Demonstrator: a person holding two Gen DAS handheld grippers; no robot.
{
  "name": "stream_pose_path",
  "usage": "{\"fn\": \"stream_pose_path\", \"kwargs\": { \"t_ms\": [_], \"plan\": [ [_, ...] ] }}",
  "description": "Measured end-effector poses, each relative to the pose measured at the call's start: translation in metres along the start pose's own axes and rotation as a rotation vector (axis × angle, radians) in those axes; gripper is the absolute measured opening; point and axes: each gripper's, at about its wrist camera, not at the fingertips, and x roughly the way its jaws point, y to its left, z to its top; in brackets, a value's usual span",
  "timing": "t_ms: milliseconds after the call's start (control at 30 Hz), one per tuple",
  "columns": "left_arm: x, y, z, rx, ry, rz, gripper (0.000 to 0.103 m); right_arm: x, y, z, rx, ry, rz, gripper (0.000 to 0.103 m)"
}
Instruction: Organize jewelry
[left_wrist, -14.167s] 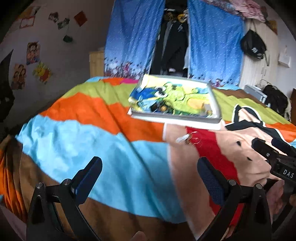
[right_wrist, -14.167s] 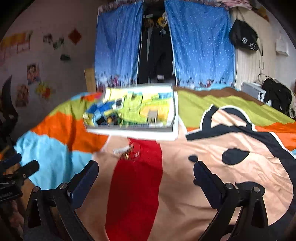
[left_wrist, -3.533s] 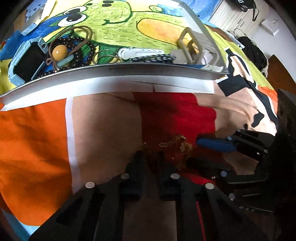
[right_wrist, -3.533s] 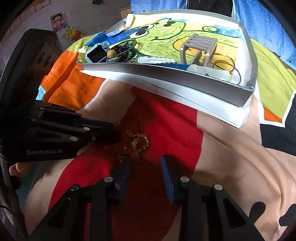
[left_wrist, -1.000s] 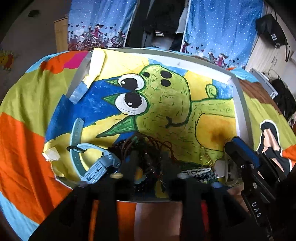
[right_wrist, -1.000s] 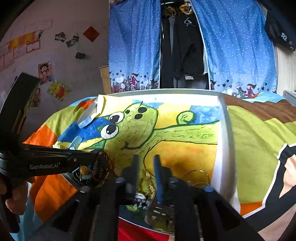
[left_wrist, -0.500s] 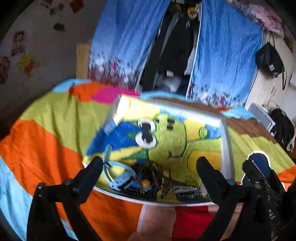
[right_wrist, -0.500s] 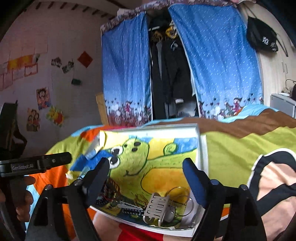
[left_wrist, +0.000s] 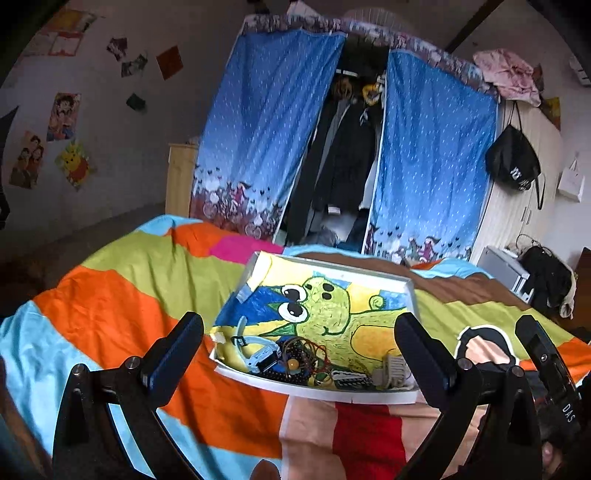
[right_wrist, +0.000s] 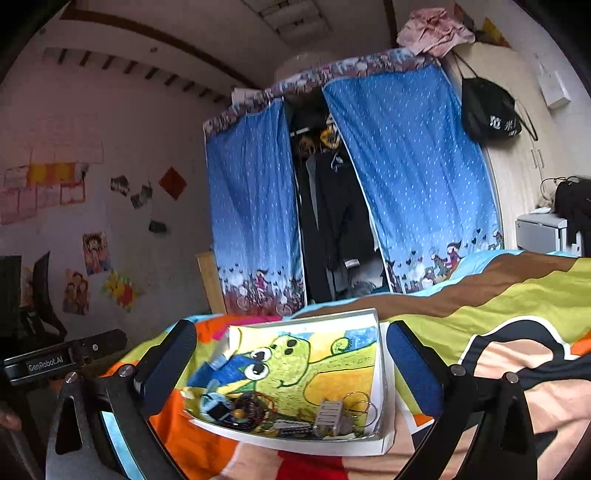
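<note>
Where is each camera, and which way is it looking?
Left wrist: sits on the left gripper, looking forward over the striped quilt at the white tray with a green dinosaur drawing; its open fingers show, the right gripper at right.
Right wrist: sits on the right gripper, facing the same tray; its open fingers show, the left gripper at left.
Both share the tray and blue curtains.

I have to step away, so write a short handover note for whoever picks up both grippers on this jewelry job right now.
Left gripper: open, holding nothing, above the bed short of the tray.
Right gripper: open, holding nothing, likewise short of the tray.
Tray: on the bedspread, with the blue watch, beaded bracelets and grey clip piled along its near edge.
Done: no loose jewelry shows on the bedspread.
Left: the pieces lie tangled together; possibly spread them out.
</note>
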Motion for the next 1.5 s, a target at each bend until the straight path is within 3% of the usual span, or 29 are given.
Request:
{"fn": "stream_pose_path", "kwargs": {
  "t_ms": [367,800,1000,1267,1500],
  "plan": [
    [-0.089,-0.001,-0.016,0.039,-0.019,0.034,0.101,-0.082,0.036,-0.008,-0.050,-0.029,-0.021,0.103],
    [-0.168,0.000,-0.068,0.069,-0.049,0.067,0.101,-0.161,0.068,-0.031,-0.083,-0.014,-0.045,0.103],
    [-0.184,0.006,-0.094,0.116,-0.044,0.100,0.101,-0.176,0.087,-0.048,-0.094,0.017,-0.057,0.103],
    [-0.195,0.031,-0.127,0.097,-0.026,0.127,0.101,-0.186,0.110,-0.084,-0.115,0.081,-0.095,0.103],
    [-0.199,0.040,-0.150,0.110,-0.047,0.171,0.101,-0.182,0.109,-0.096,-0.101,0.098,-0.135,0.103]
  ]
}}
